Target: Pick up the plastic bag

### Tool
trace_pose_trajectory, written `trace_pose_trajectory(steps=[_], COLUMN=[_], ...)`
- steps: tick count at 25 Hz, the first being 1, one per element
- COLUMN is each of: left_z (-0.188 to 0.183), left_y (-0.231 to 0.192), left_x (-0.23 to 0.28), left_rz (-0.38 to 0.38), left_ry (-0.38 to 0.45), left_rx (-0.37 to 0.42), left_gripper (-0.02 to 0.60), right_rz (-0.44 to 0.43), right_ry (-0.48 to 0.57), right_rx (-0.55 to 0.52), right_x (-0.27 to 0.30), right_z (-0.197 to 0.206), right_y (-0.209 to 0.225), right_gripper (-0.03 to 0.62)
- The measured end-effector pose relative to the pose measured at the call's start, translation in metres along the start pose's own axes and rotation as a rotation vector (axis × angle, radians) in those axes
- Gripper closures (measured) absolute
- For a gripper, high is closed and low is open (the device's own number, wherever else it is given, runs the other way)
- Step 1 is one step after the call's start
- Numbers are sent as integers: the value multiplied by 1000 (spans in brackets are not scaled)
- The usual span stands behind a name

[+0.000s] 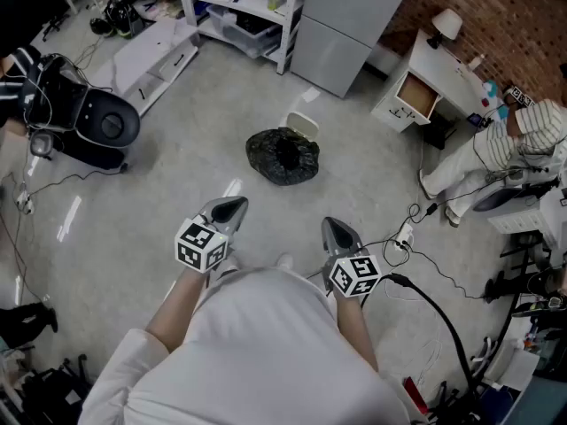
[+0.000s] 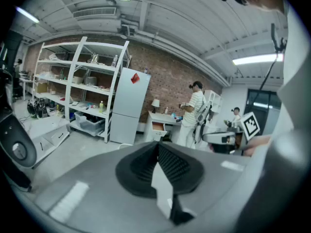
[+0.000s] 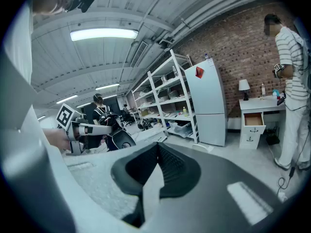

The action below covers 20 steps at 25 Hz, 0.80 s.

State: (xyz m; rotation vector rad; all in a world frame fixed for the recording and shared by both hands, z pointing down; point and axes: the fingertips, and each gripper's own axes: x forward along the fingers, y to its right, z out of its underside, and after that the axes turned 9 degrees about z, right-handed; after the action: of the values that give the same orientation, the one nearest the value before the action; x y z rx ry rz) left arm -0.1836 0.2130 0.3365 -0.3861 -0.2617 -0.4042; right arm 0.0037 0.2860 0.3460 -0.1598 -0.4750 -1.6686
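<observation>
A crumpled black plastic bag (image 1: 283, 156) lies on the pale floor ahead of me in the head view. My left gripper (image 1: 229, 207) is held low at the left, its jaws shut with nothing between them. My right gripper (image 1: 337, 231) sits beside it at the right, also shut and empty. Both stay well short of the bag. In the left gripper view the closed left gripper (image 2: 158, 147) fills the lower frame. In the right gripper view the closed right gripper (image 3: 157, 148) does the same. The bag is hidden in both gripper views.
A white bin or lid (image 1: 303, 124) stands just behind the bag. A grey cabinet (image 1: 347, 20) and white shelves (image 1: 235, 7) line the back. A black machine (image 1: 84, 118) sits at the left. Cables (image 1: 416, 264) trail at the right. A seated person (image 1: 496, 149) is by a white desk (image 1: 434, 78).
</observation>
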Motion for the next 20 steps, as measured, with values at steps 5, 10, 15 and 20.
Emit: trace_pose_trajectory(steps=[5,10,15,20], left_z=[3,5,5,9], left_y=[4,6,12,18], left_x=[2,8,11,14], left_rz=[0,3,-1,-10], left_ry=[-6,-12,-21,-28], left_rx=[-4,-7,-9,-15], left_gripper=[578,578,578,578], right_rz=[-2,-3,-10,-18], right_ry=[-3,-9,-11,-19], right_rx=[0,6,9,9], right_x=[-2,-1,-4,-8], right_z=[1,4,4,7], right_y=[1,6,10,15], right_gripper=[592,592,592,592])
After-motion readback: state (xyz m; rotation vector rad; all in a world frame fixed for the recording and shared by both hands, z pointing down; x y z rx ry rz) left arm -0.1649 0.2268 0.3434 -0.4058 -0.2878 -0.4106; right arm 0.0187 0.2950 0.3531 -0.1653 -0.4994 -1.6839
